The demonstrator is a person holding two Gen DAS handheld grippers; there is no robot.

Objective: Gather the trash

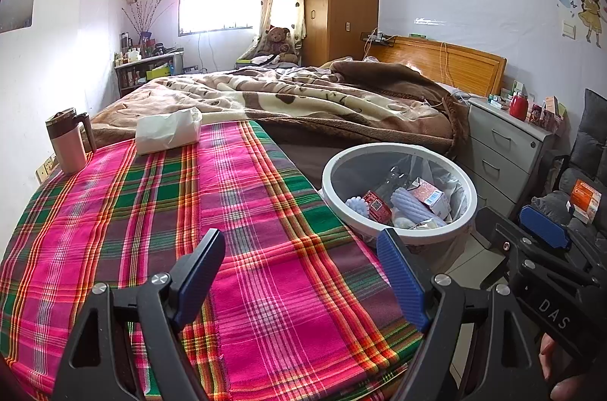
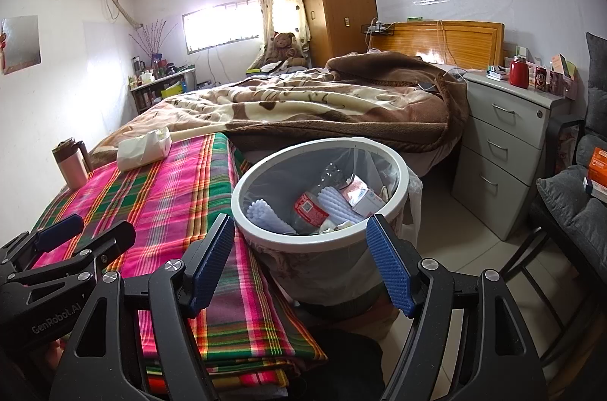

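A white-rimmed trash bin point(image 2: 242, 190) with a clear liner stands on the floor between the table and the bed. Inside lie a clear bottle with a red label point(image 2: 309, 207), a pink-and-white carton point(image 2: 362, 198) and lilac ribbed pieces point(image 2: 261, 211). My right gripper point(image 2: 301, 262) is open and empty, just in front of the bin's near wall. My left gripper point(image 1: 301, 274) is open and empty above the plaid tablecloth point(image 1: 242, 211), left of the bin point(image 1: 464, 181). Each gripper shows in the other's view: the right gripper point(image 1: 516, 228) and the left gripper point(image 2: 87, 230).
A white tissue pack point(image 1: 169, 131) and a lidded steel mug point(image 1: 70, 143) stand at the table's far end. Behind them lies a bed with a brown blanket point(image 1: 303, 97). A grey nightstand point(image 2: 500, 143) and a dark cushioned chair point(image 2: 569, 207) stand right of the bin.
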